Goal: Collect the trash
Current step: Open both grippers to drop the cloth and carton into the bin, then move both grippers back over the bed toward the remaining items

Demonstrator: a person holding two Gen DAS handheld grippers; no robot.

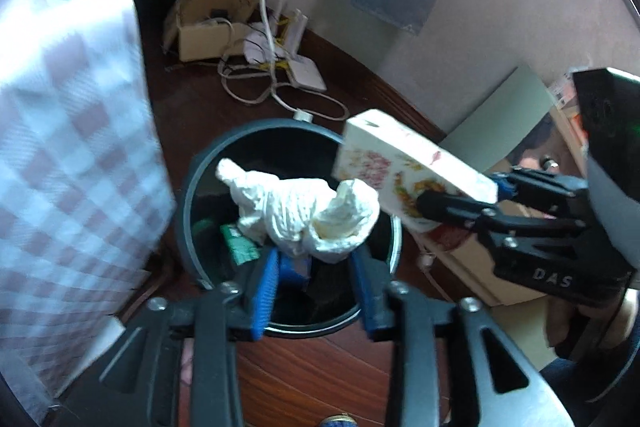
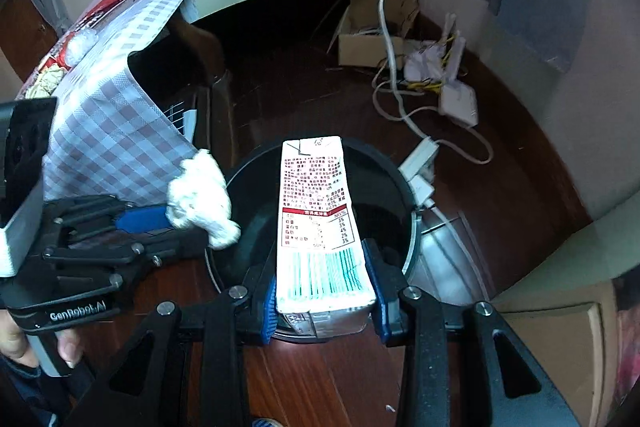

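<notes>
Two hand-held grippers: "DAS" [image 1: 460, 205], "GenRobot.AI" [image 2: 188, 223]

white crumpled tissue [image 1: 304, 211]; black bin [image 1: 192, 195]; white carton [image 2: 320, 223] with red print and green barcode; blue gripper pads [image 1: 266, 291]; pink-and-white checked cloth [image 1: 72, 115]; reddish-brown wood floor [image 1: 320, 371].

"DAS" on the right hand-held gripper [image 1: 460, 201]; "GenRobot.AI" on the left hand-held gripper [image 2: 176, 223]; "NRV%" on the carton [image 2: 320, 211].
</notes>
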